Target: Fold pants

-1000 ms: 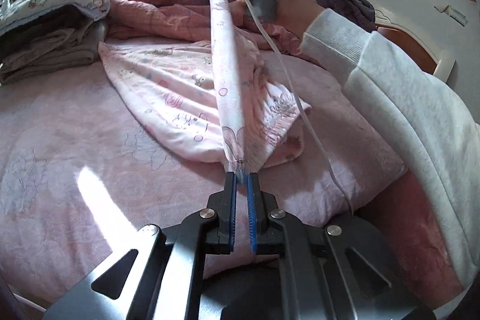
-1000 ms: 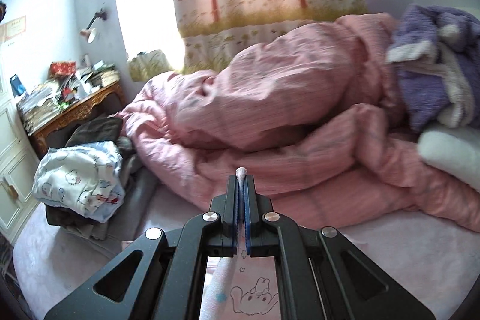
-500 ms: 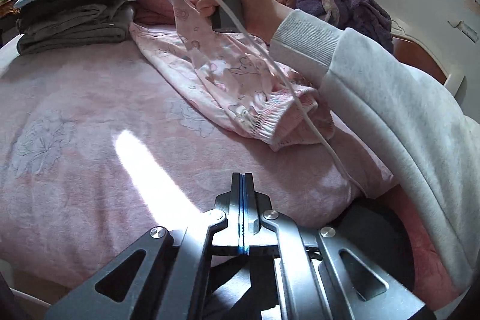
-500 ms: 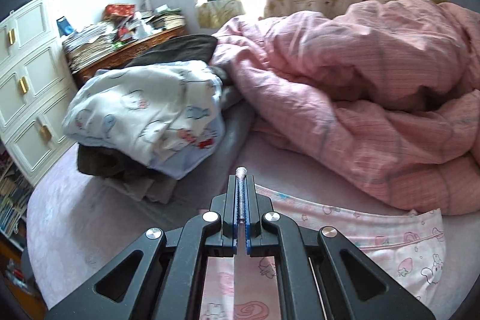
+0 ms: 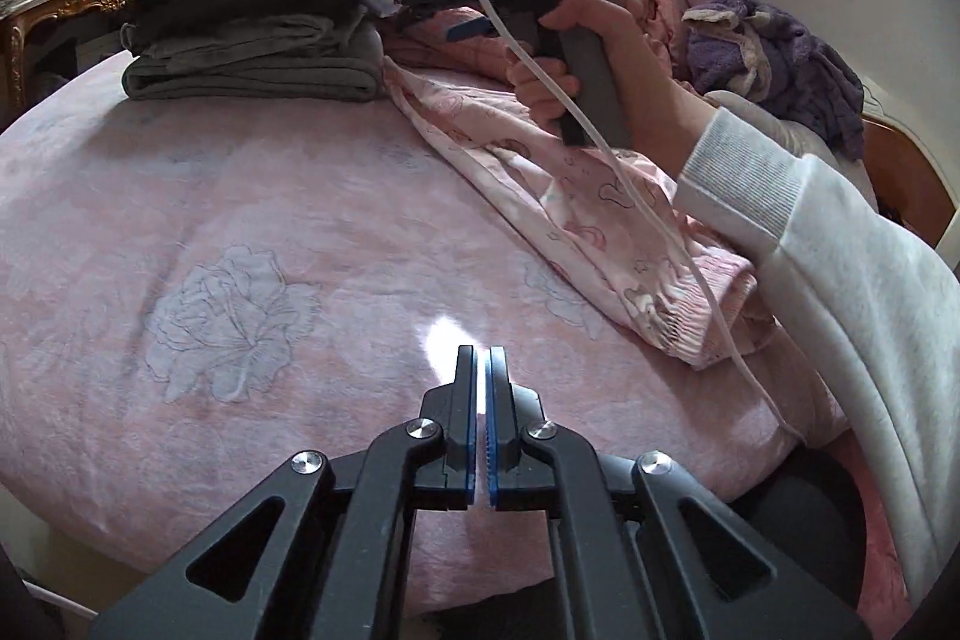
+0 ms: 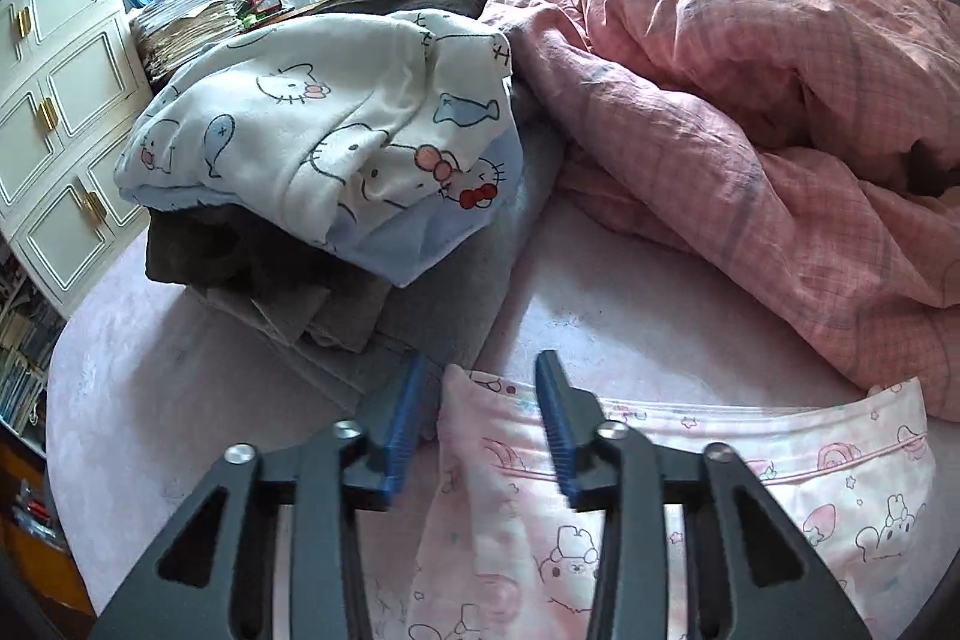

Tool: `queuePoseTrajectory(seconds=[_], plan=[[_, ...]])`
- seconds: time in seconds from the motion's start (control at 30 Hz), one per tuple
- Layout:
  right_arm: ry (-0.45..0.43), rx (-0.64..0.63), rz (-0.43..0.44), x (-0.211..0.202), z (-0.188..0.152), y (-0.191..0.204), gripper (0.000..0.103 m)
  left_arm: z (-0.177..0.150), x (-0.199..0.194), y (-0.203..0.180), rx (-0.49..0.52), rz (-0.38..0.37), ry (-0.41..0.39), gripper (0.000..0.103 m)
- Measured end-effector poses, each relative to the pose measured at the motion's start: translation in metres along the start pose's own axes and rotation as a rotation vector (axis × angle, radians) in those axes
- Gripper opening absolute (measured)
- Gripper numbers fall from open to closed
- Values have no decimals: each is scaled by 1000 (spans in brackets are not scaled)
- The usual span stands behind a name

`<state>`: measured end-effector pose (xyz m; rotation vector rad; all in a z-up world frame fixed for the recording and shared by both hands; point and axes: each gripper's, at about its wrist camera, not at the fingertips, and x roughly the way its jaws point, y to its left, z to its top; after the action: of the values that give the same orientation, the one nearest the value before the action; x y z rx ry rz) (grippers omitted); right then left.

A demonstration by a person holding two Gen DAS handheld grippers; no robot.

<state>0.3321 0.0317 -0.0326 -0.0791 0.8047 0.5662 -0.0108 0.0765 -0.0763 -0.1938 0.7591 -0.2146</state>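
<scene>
Pink printed pants (image 5: pixel 570 196) lie in a long folded strip across the pink bed sheet, the gathered waistband toward the near right. My left gripper (image 5: pixel 482 358) is shut and empty, hovering over bare sheet left of the waistband. In the left wrist view a hand holds my right gripper (image 5: pixel 456 19) at the far end of the pants. In the right wrist view my right gripper (image 6: pixel 483 370) has its jaws opening; the pants' hem corner (image 6: pixel 480 400) lies loose between the blue pads (image 6: pixel 402 424), not pressed by them.
A stack of folded clothes (image 6: pixel 324 172) topped by a white cartoon-print garment sits just left of the pants' end. A crumpled pink quilt (image 6: pixel 750 118) fills the far right. A purple fleece (image 5: pixel 774 58) lies by the headboard. Drawers (image 6: pixel 54 112) and a cluttered desk stand beyond the bed.
My left gripper let go of the pants and drew back over the sheet. My right gripper lowered the raised end onto the bed beside the clothes stack and opened its jaws.
</scene>
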Motion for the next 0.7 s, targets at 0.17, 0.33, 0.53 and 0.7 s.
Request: queuePoseTrajectory(seconds=[0.17, 0.33, 0.53, 0.7], plan=[[-66, -3, 20, -46, -6, -7, 73, 4, -6, 0, -15, 15, -26, 0], [-106, 17, 78, -127, -38, -18, 73, 0, -12, -15, -4, -68, -32, 0], [-207, 53, -1, -225, -114, -40, 73, 1, -5, -49, 46, -212, 6, 2], [-186, 113, 44, -275, -190, -73, 62, 8, 4, -56, 0, -203, 7, 14]])
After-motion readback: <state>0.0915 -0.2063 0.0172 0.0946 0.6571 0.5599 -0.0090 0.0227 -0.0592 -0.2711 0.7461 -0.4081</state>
